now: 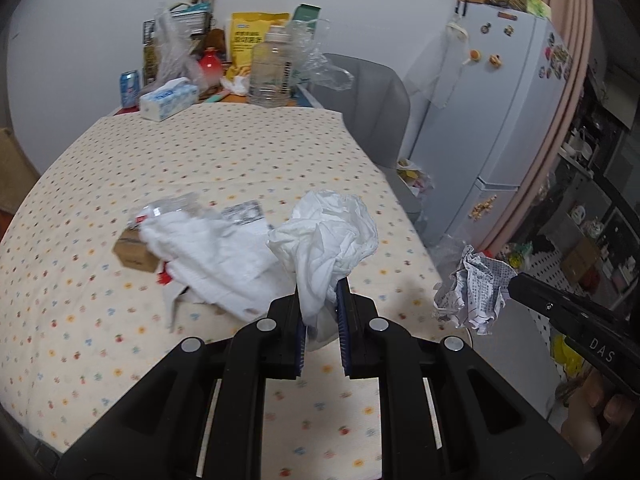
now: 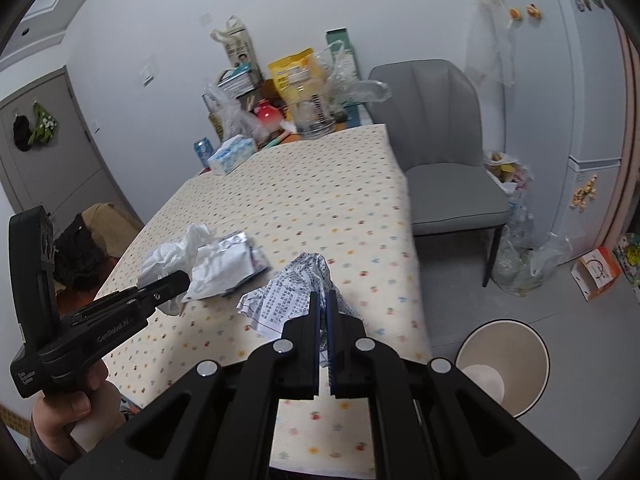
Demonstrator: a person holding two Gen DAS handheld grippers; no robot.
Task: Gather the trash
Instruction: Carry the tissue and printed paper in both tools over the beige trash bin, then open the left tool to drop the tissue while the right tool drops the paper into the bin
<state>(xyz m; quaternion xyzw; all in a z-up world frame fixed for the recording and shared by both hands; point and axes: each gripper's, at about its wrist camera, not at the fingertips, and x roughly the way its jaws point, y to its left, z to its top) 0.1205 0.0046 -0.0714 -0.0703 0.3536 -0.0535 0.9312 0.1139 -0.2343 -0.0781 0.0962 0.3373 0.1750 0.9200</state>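
My left gripper point(image 1: 322, 292) is shut on a crumpled white tissue point(image 1: 326, 232) and holds it above the table point(image 1: 200, 152). My right gripper point(image 2: 323, 300) is shut on a crumpled printed paper point(image 2: 288, 296), also visible in the left wrist view point(image 1: 474, 292), held near the table's right edge. More trash lies on the table: a white plastic bag point(image 1: 208, 256), a small brown box point(image 1: 134, 254) and a clear wrapper point(image 1: 176, 206). A beige trash bin point(image 2: 502, 364) stands on the floor below right of the table.
A tissue box point(image 1: 168, 98), soda can point(image 1: 129, 87), clear jug point(image 1: 270, 68) and snack bags point(image 1: 252, 40) crowd the table's far end. A grey chair point(image 2: 444, 140) stands beside the table. A fridge point(image 1: 500, 120) and bagged rubbish point(image 2: 516, 248) are at right.
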